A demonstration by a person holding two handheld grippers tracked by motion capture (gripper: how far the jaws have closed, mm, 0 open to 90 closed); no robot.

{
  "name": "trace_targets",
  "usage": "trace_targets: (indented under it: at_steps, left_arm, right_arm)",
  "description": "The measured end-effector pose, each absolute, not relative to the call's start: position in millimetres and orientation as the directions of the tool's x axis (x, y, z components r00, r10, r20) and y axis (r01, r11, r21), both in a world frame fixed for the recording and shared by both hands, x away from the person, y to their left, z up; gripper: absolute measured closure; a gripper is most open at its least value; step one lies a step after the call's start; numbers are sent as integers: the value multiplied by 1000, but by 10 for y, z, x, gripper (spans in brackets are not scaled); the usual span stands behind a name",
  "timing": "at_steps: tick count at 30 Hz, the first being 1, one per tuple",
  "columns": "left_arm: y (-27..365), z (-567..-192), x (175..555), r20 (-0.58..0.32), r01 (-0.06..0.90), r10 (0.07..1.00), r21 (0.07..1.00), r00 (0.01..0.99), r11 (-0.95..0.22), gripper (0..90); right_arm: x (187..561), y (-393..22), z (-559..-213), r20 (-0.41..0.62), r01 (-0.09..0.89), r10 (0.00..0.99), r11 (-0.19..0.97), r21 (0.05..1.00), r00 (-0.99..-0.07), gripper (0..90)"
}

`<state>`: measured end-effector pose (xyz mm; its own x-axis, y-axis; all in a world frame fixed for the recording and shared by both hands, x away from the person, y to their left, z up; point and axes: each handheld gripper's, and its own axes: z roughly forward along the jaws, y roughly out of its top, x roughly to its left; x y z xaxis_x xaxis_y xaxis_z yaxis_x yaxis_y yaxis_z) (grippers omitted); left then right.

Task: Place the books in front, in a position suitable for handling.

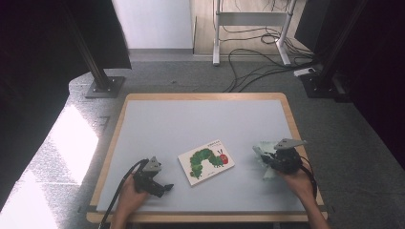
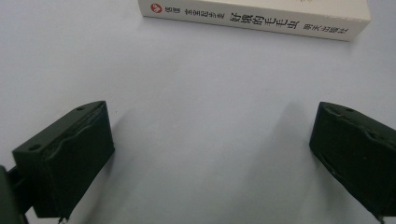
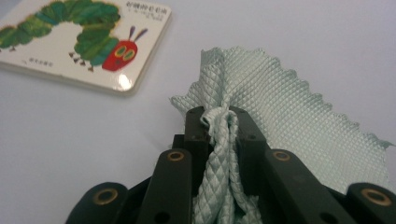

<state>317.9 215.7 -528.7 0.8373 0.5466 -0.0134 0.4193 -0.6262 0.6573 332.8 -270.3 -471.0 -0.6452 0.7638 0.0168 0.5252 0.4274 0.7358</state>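
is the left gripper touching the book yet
Apart. In the left gripper view the left gripper has its jaws wide open, with bare table between them and the book lying beyond their tips.

Books: we are counting one picture book (image 1: 206, 161) lying on the table (image 1: 191, 119).
Cloths: we are seeing one pale green cloth (image 3: 280, 107).
Grippers: we are counting two, the left gripper (image 1: 161, 188) and the right gripper (image 1: 265, 158).
Tables: we are seeing one.

L gripper (image 2: 212, 158) open, book spine (image 2: 261, 21) ahead
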Motion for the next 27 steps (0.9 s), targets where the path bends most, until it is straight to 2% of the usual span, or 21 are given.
trace_targets:
  at_steps: [14,19,27]
  left_arm:
    - [2155,-5287,3177,-14,421,549,658,836,-625,0]
    - [2155,-5287,3177,-14,421,549,657,836,-625,0]
    - [2151,-5286,3177,-15,424,552,657,834,-623,0]
  right_arm:
    - [3212,-2724,-5161,34,577,771,444,686,-635,769]
    - [3211,-2752,-5204,56,577,770,426,697,-636,758]
    - [3221,-2700,-5139,31,568,764,451,688,-644,634]
